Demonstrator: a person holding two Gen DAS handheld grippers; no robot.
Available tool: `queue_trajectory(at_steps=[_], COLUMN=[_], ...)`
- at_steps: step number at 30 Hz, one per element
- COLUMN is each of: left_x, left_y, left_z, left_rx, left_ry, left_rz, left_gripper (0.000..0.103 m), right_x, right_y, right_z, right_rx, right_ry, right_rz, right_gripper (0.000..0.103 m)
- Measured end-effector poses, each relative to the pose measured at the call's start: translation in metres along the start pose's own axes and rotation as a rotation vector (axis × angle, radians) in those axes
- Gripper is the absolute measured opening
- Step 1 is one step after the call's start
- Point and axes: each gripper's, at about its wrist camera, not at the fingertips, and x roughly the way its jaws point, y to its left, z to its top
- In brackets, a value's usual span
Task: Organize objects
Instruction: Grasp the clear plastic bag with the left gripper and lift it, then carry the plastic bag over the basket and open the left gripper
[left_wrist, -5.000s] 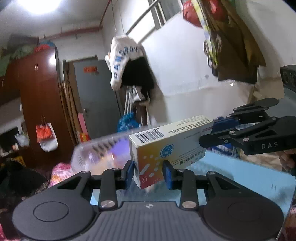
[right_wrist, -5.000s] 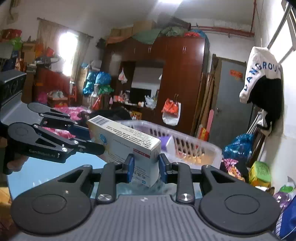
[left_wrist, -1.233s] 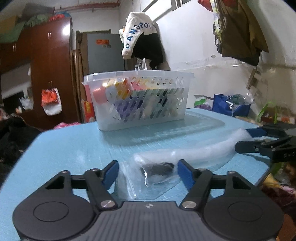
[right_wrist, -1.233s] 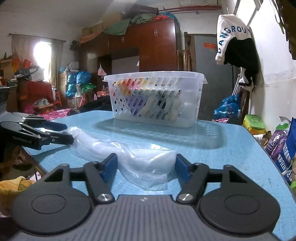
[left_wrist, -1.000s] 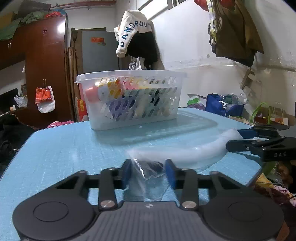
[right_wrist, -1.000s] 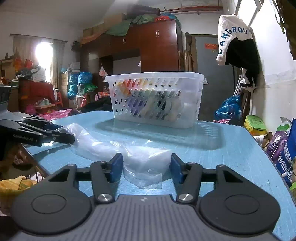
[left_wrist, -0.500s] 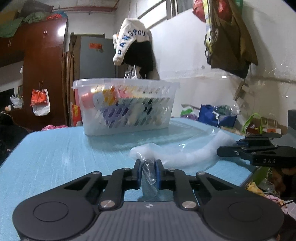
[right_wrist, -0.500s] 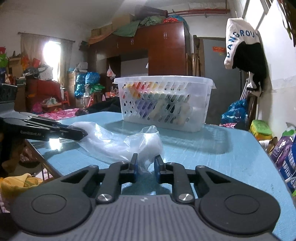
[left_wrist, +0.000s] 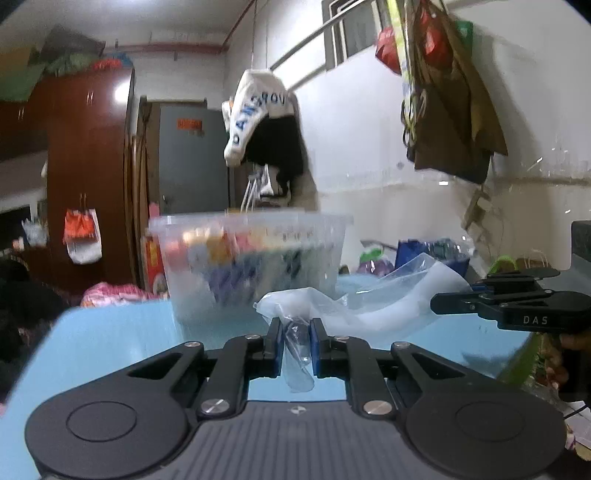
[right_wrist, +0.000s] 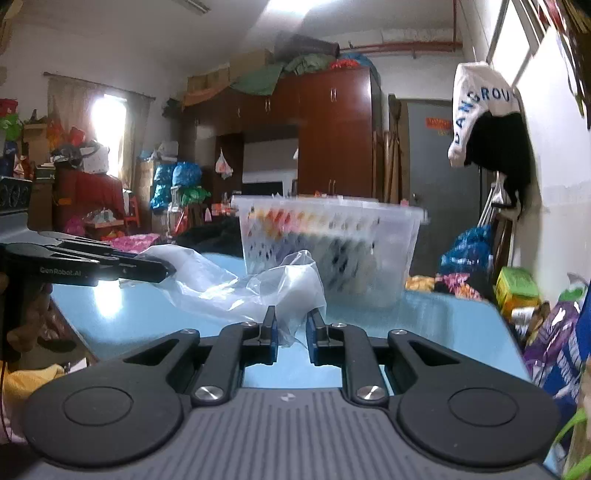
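Note:
A clear plastic bag (left_wrist: 388, 299) with something small and dark at one end is held between both grippers, lifted above the blue table (left_wrist: 118, 332). My left gripper (left_wrist: 295, 339) is shut on one end of it. My right gripper (right_wrist: 290, 326) is shut on the other end (right_wrist: 291, 291). Each gripper shows in the other's view: the right one (left_wrist: 443, 306) at the right, the left one (right_wrist: 162, 271) at the left. A clear slotted basket (left_wrist: 251, 262) full of colourful items stands on the table behind the bag; it also shows in the right wrist view (right_wrist: 328, 247).
A white wall with hanging bags (left_wrist: 450, 110) runs along the table's far right side. Bags and boxes (right_wrist: 517, 291) crowd the floor at the right. A brown wardrobe (right_wrist: 332, 136) stands behind the basket.
Both grippers closed on the ends of the plastic bag and have lifted it off the table towards the basket. Five seconds ago they held a medicine box together.

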Motion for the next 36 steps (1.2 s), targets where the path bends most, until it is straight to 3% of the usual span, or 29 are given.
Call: queue_trajectory(at_steps=[9,14,19,30,36], left_x=[0.014,0.045,0.080,0.160,0.177], left_y=[0.011,0.024,0.037,0.074,0.080], left_z=[0.086,0.133,0.164,0.157,0.148], left_rx=[0.066,0.080,0.087,0.031,0.028], left_ry=[-0.103,-0.118,-0.097,0.021,0.065], left_rz=[0.063,0.103,0.111,0.146,0.170], left_gripper=[0.018,0.018,0.018,0.018,0.018], right_x=[0.030,0.064,0.097,0.165,0.175], right_y=[-0.024,-0.041,-0.059,-0.085,-0.085], right_z=[0.079,0.120,0.138,0.124,0.118], right_rx=[-0.023,-0.018,-0.008,0.052,0.069], right_ry=[-0.072,-0.061,-0.036,0.105,0.147], right_rz=[-0.013,-0.037,-0.075,-0.123,-0.132], right_gripper=[0.017,0.017,0.017,0.017,0.018])
